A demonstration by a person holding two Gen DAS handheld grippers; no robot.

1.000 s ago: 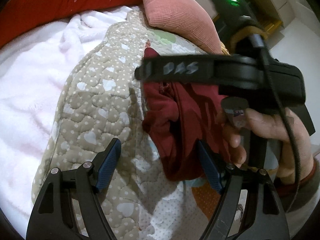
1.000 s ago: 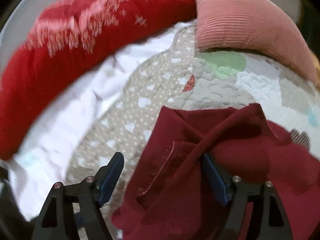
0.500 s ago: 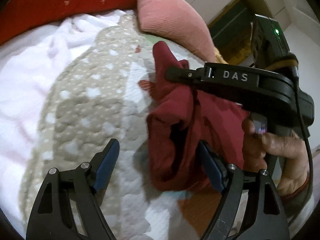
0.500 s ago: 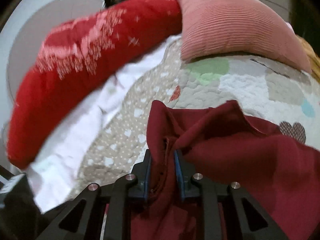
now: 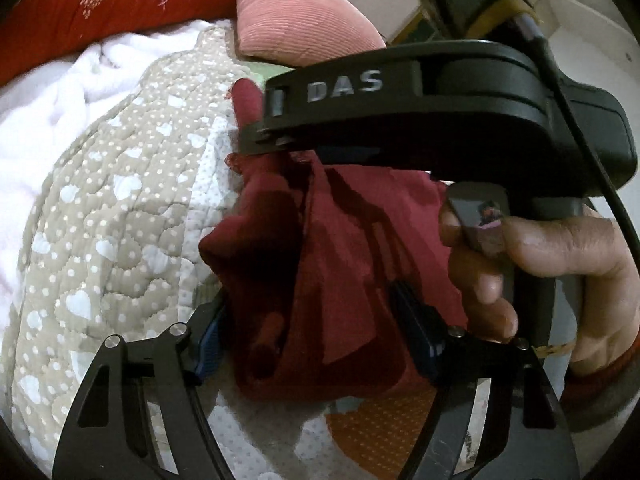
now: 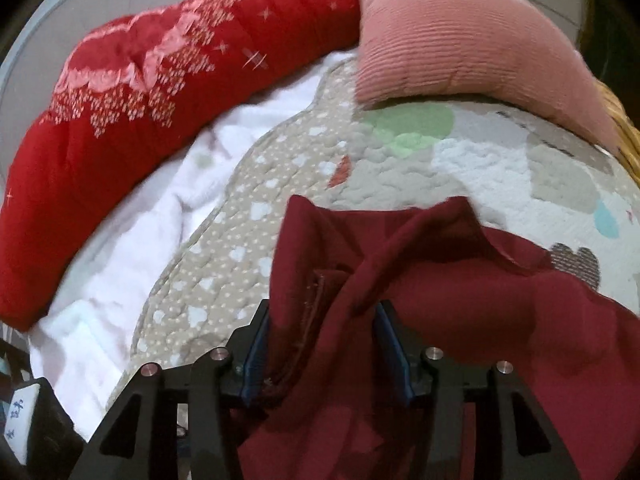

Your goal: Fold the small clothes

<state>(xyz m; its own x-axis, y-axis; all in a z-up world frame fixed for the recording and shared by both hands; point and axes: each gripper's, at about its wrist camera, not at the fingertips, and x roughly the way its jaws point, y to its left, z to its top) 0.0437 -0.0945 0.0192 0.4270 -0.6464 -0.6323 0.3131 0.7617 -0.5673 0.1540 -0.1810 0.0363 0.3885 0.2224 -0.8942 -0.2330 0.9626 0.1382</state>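
Dark red garment [image 6: 420, 300] lies bunched on the patchwork quilt [image 6: 248, 264] of the bed, near side, with a red bolster [image 6: 140, 92] and a pink cushion [image 6: 460, 36] at the far edge. Right claw [image 6: 324, 344]: jaws part open and opening, a seamed fold of the garment standing between the blue pads [image 6: 256, 344]; cloth brushes the left pad, but no firm pinch is apparent, so I read it as released or nearly so. Left claw [image 5: 316, 336]: jaws wide and closing, a bundle of the same garment [image 5: 320, 272] between them, pads not yet pressing on it. Step in hand, as I judge it: handing the bunched edge over so the piece can be spread flat before folding. To do it well, the left claw should close on a single edge or seam rather than the whole wad, and the right should clear only once that grip is sure; then draw the two apart to take out the wrinkles. Risk: catching several layers at once, which would keep the cloth twisted. Views compared: the left wrist view shows the right claw from the side, with the person's hand [image 5: 532, 264] around its handle, and an orange patch of quilt below; the right wrist view alone shows the garment's spread to the right and a wicker edge [image 6: 618, 136] beyond the cushion.
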